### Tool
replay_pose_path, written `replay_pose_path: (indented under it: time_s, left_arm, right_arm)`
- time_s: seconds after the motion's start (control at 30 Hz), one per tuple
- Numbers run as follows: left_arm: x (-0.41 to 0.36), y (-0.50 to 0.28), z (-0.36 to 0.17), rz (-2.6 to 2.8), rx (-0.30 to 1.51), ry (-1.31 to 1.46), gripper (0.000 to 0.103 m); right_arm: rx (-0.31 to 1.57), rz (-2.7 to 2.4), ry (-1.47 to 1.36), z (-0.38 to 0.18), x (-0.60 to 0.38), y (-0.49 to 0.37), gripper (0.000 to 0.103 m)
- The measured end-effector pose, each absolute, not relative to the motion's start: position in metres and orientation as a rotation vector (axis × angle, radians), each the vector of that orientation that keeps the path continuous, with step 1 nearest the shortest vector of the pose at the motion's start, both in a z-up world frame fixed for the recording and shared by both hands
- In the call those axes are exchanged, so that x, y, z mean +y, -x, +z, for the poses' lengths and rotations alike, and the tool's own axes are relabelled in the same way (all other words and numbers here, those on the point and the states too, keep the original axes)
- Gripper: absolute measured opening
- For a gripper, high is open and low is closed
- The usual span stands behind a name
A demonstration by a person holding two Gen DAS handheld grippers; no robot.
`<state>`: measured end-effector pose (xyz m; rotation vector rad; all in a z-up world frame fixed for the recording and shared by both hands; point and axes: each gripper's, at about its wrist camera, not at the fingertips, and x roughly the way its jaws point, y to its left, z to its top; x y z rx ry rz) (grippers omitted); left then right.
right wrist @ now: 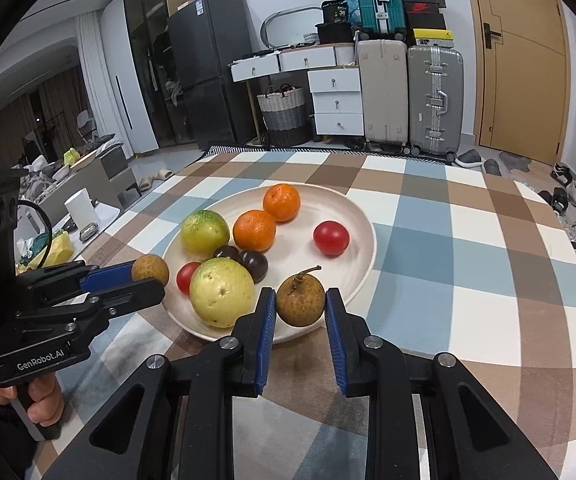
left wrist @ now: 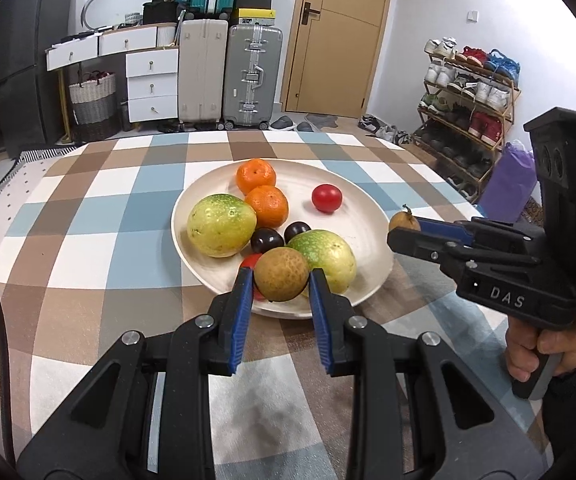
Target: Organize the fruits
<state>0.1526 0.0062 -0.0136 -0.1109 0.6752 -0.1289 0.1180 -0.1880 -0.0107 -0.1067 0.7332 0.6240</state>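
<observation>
A cream plate (left wrist: 351, 216) (right wrist: 351, 216) on the checked tablecloth holds two oranges (left wrist: 266, 205), two green-yellow guavas (left wrist: 220, 225), two dark plums (left wrist: 267, 240) and two red tomatoes (left wrist: 326, 198). My left gripper (left wrist: 282, 280) is shut on a brown longan (left wrist: 282, 276) over the plate's near rim; it also shows in the right wrist view (right wrist: 150, 270). My right gripper (right wrist: 300, 300) is shut on a stemmed brown longan (right wrist: 300, 300) at the plate's right rim, also seen in the left wrist view (left wrist: 403, 222).
The checked tablecloth (left wrist: 88, 240) covers the table. Behind it stand suitcases (left wrist: 252, 76), white drawers (left wrist: 152, 84), a basket (left wrist: 92, 104), a wooden door (left wrist: 339, 36) and a shoe rack (left wrist: 467, 104). A dark fridge (right wrist: 204, 68) stands at the left.
</observation>
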Motion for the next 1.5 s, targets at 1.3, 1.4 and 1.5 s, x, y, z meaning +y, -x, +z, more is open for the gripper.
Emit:
replay_pose_path:
  time_s: [1.3, 1.4, 1.5]
  left_arm:
    - [0.017, -0.163, -0.002, -0.015, 0.544, 0.126, 0.092]
    - [0.02, -0.153, -0.001, -0.005, 0.529, 0.134, 0.102]
    - [0.022, -0.145, 0.0, -0.005, 0.519, 0.143, 0.102]
  right_arm:
    - [0.673, 0.547, 0.05, -0.006, -0.199, -0.125, 0.097]
    - [0.651, 0.564, 0.029, -0.004, -0.202, -0.121, 0.102]
    - [0.605, 0.586, 0.017, 0.002, -0.204, -0.112, 0.103]
